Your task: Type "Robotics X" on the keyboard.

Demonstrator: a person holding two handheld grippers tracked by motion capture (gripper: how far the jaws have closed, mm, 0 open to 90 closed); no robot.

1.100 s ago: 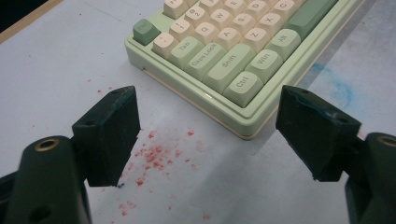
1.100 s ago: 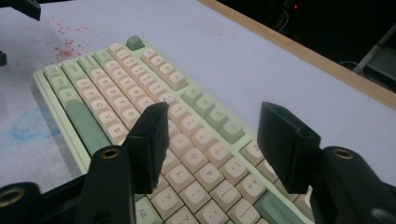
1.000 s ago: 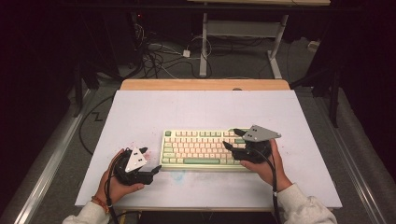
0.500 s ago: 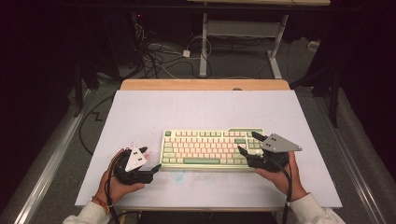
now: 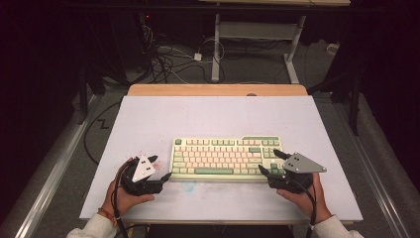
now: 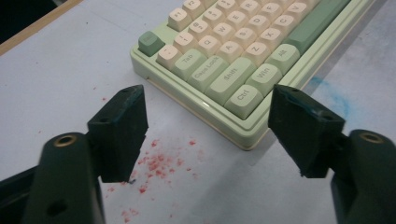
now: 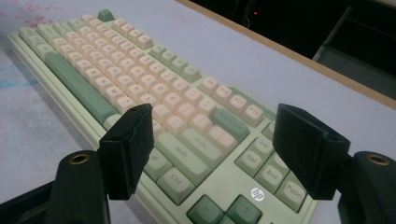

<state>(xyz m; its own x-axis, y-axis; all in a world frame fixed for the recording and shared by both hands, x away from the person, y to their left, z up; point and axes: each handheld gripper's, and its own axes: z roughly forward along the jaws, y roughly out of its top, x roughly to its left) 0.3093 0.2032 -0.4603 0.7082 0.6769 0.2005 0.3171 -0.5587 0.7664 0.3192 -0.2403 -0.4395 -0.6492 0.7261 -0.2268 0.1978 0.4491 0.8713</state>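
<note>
Both grippers stood wide, nothing held: my left gripper just off the keyboard's near-left corner, my right gripper over its near-right end. Keyboard lay flat mid-table, ungripped. Approach looked done; grab & lift still to do, I judged.

Keycaps on the keyboard read clearly in the left gripper view: Tab, Caps Lock, Shift, Ctrl, Win, Alt, plus letters Q, W, E, R, A, S, D, Z, X, C, V. In the right gripper view the same keyboard shows Ctrl, Shift, Enter, Del, End, PgDn, and a round white hp logo on its green case by the arrow keys.
</note>
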